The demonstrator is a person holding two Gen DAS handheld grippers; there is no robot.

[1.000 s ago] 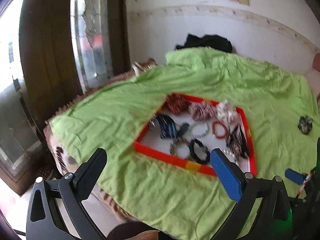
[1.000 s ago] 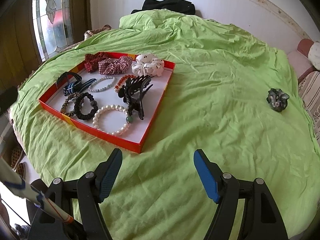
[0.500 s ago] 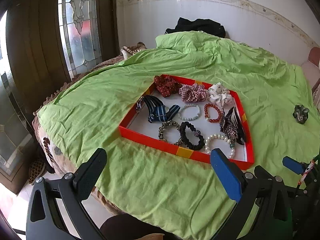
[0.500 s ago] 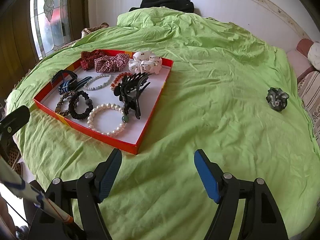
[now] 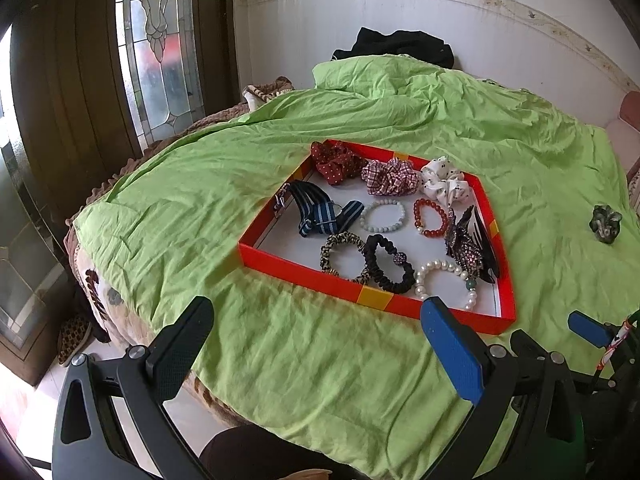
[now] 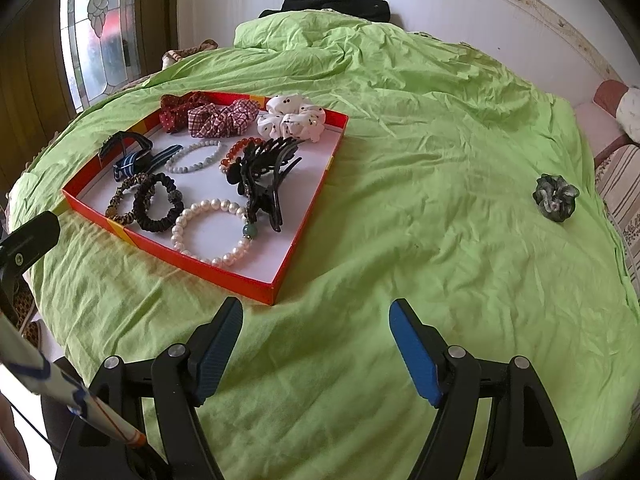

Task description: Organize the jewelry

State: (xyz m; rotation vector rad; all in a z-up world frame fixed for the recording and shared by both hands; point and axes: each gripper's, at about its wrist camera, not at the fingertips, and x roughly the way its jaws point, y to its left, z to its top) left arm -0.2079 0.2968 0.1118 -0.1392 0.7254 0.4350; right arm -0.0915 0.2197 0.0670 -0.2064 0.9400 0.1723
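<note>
Since a second ago my left gripper (image 5: 316, 340) has swung toward the red tray (image 5: 304, 274) of jewelry; both its jaws and my right gripper's (image 6: 316, 344) stand wide apart, empty, above the green sheet (image 6: 400, 216).

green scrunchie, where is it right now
The green scrunchie lies alone on the green sheet, far right in both views, well clear of the red tray.

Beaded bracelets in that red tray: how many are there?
3. A white bead bracelet mid-tray, a red bead bracelet right of it, and a pearl bracelet at the near right corner. None seems hidden.
</note>
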